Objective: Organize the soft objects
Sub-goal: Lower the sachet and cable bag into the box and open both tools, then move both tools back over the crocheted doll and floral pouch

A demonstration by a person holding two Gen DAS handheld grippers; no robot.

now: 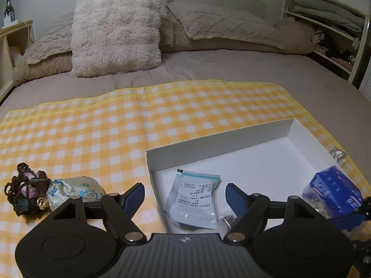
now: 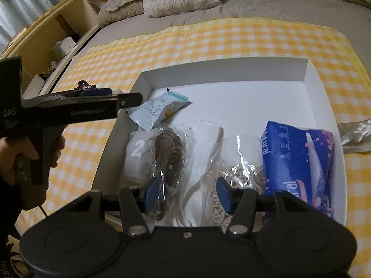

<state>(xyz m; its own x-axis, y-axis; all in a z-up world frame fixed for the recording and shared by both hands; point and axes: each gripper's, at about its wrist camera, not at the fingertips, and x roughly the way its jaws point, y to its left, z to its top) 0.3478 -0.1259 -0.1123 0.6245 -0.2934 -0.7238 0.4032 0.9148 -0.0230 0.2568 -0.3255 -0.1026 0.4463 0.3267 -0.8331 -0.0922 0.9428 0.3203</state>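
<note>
A white shallow box (image 1: 231,136) (image 2: 255,97) lies on a yellow checked cloth (image 1: 92,127) on the bed. In it lie a pale blue sachet (image 1: 194,201) (image 2: 157,110), clear bags of dark and pale cord (image 2: 169,148), and a blue tissue pack (image 2: 299,162) (image 1: 334,192). A floral pouch (image 1: 74,192) and a dark crochet piece (image 1: 25,190) lie left of the box on the cloth. My left gripper (image 1: 184,199) is open and empty over the box's left wall. My right gripper (image 2: 187,194) is open and empty, low over the clear bags.
Fluffy pillows (image 1: 116,32) and folded blankets (image 1: 220,23) lie at the head of the bed. Shelves stand at the right (image 1: 329,27) and a nightstand with a green bottle (image 1: 8,8) at the left. A shiny ribbon (image 2: 354,134) lies right of the box.
</note>
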